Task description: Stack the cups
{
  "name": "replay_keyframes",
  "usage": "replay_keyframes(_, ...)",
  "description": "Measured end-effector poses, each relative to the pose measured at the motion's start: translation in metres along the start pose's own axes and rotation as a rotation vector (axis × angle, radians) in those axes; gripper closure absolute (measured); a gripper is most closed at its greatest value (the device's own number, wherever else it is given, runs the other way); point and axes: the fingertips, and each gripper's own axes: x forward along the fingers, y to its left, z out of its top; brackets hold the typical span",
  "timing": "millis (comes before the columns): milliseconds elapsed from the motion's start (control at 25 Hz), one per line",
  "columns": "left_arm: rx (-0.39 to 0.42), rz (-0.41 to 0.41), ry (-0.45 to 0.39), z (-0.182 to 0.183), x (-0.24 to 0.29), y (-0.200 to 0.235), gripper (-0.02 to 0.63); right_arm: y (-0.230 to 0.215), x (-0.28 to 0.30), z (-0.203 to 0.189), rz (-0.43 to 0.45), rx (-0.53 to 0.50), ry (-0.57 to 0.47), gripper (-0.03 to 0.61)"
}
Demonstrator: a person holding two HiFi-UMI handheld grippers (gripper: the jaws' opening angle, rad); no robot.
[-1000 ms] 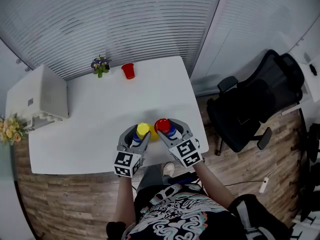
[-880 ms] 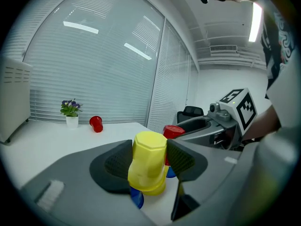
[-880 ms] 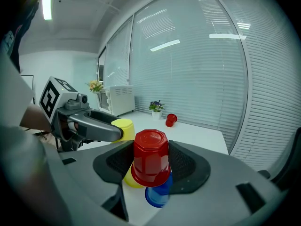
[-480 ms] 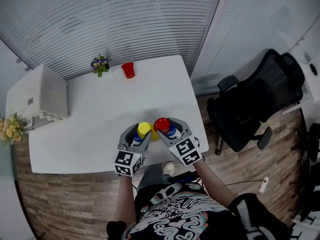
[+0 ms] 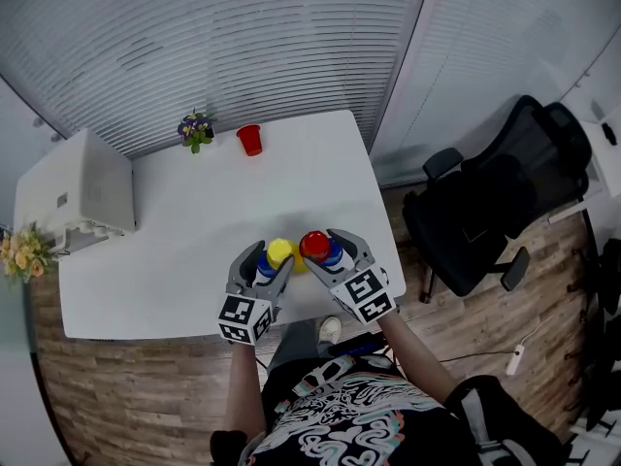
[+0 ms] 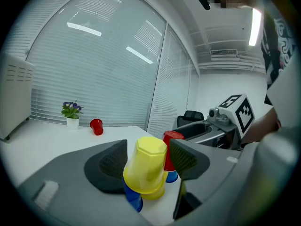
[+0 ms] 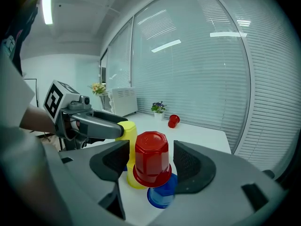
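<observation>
Near the table's front edge, an upturned yellow cup (image 5: 279, 251) and an upturned red cup (image 5: 313, 245) stand side by side. The yellow cup (image 6: 148, 166) rests on a blue cup (image 6: 133, 199), and the red cup (image 7: 152, 159) rests on another blue cup (image 7: 161, 194). My left gripper (image 6: 148, 157) straddles the yellow cup. Its jaws have just been opening and their pads no longer press on it. My right gripper (image 7: 150, 159) straddles the red cup with a gap on each side; its jaws have just been opening too. A third red cup (image 5: 250, 139) lies far back on the table.
The white table (image 5: 194, 221) carries a small flower pot (image 5: 195, 127) next to the far red cup. A white cabinet (image 5: 78, 187) stands at the table's left end. A black office chair (image 5: 495, 202) stands on the wooden floor to the right.
Both grippers' jaws stand a little wider around their cups than before. The hands and the cups have stayed where they were.
</observation>
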Motion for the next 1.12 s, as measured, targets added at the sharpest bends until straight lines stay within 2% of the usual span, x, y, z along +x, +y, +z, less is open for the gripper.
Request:
replay_keyframes(560,0.000,0.045,-0.130,0.054,-0.023,0.023,0.339,-0.011,-0.034,0.019,-0.025,0.060,-0.081,0.282)
replay_keyframes(760,0.062,0.043,-0.109,0.068,-0.022,0.025,0.338,-0.020,-0.047,0.025,-0.034,0.099,-0.115,0.282)
replay_keyframes(920,0.151,0.070,-0.090,0.082,-0.021,0.048,0.339,-0.030,-0.049,0.030,-0.060,0.127,-0.134,0.285)
replay_keyframes(1120,0.248,0.070,0.000,0.080,-0.007,0.087,0.339,-0.051,-0.051,0.026,-0.135,0.170,-0.143,0.294)
